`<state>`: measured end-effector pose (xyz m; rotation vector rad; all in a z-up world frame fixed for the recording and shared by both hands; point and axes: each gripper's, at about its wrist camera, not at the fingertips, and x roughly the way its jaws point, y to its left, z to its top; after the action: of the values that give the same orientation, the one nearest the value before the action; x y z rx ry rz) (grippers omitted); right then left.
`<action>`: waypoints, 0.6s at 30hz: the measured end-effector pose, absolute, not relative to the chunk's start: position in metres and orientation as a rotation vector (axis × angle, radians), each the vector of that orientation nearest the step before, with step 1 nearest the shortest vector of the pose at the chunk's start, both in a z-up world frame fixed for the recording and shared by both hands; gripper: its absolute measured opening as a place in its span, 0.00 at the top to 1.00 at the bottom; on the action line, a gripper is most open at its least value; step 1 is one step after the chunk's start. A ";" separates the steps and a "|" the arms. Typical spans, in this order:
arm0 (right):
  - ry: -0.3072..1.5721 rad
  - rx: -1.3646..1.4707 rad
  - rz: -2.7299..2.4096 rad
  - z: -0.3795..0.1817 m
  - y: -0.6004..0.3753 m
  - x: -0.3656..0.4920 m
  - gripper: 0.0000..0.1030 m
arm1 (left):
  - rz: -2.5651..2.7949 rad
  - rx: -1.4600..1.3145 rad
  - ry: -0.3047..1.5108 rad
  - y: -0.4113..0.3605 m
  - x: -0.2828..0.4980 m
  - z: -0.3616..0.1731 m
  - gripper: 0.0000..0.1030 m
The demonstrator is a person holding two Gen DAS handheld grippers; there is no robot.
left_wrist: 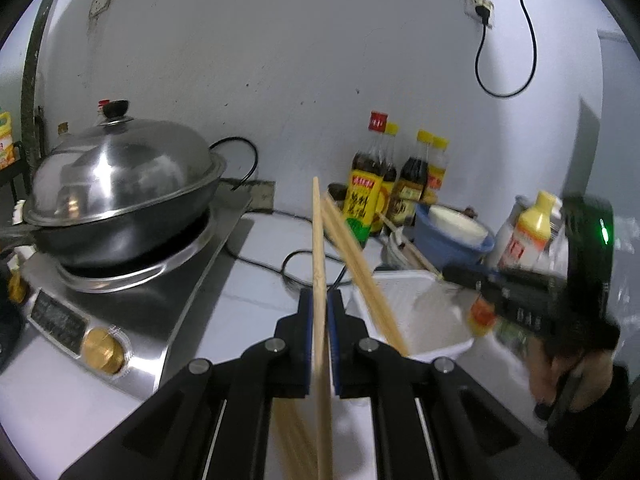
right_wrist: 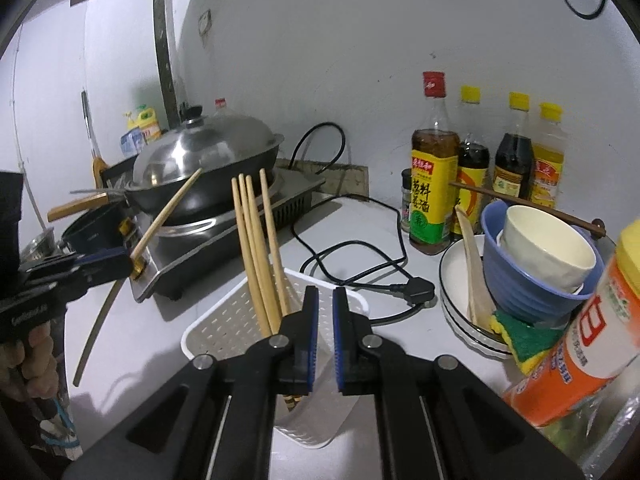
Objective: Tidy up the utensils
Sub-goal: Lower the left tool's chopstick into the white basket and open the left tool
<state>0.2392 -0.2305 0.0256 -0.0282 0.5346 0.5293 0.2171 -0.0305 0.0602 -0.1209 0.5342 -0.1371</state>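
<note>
From the left wrist view, the left gripper (left_wrist: 319,304) is pinched tight on one wooden chopstick (left_wrist: 318,240). The stick runs long and straight through the jaws, pointing up and away. The white utensil basket (left_wrist: 404,316) sits just to the right of this gripper, near the front edge of the worktop, with other chopsticks (left_wrist: 360,264) leaning in it. So the held stick has to go right and tip down into it. The right gripper (left_wrist: 472,280) is blurry on the far side of the basket. The wok with its lid (left_wrist: 120,184) stands well off to the left.

From the right wrist view, the right gripper (right_wrist: 325,304) is nearly closed and holds nothing. It hangs right over the basket (right_wrist: 224,320), so it could get in the way. Four chopsticks (right_wrist: 256,248) stand in the basket, leaning back. The left gripper (right_wrist: 120,260) is at the left with its chopstick (right_wrist: 168,216) pointing up and right. A black power cord (right_wrist: 352,252) lies behind the basket. Stacked bowls (right_wrist: 532,280) and sauce bottles (right_wrist: 434,184) are at the right.
</note>
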 end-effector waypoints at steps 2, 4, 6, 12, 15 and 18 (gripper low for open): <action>0.511 -0.002 0.527 0.027 -0.238 0.236 0.86 | -0.158 -0.169 0.527 -0.035 0.229 0.065 0.94; 0.491 0.028 0.528 0.029 -0.245 0.234 0.78 | -0.164 -0.211 0.519 -0.042 0.243 0.070 0.94; 0.465 0.062 0.528 0.031 -0.255 0.232 0.77 | -0.169 -0.245 0.506 -0.049 0.254 0.073 0.94; 0.431 0.130 0.492 0.032 -0.279 0.229 0.74 | -0.119 -0.345 0.467 -0.068 0.287 0.073 0.94; 0.425 0.147 0.467 0.032 -0.288 0.231 0.68 | -0.061 -0.412 0.453 -0.071 0.301 0.066 0.94; 0.427 0.137 0.436 0.030 -0.289 0.232 0.67 | -0.013 -0.469 0.435 -0.072 0.308 0.059 0.94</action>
<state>0.2315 -0.2895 0.0305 0.1372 0.4273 0.4358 0.3076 -0.0717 0.0589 -0.4689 0.4351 -0.0129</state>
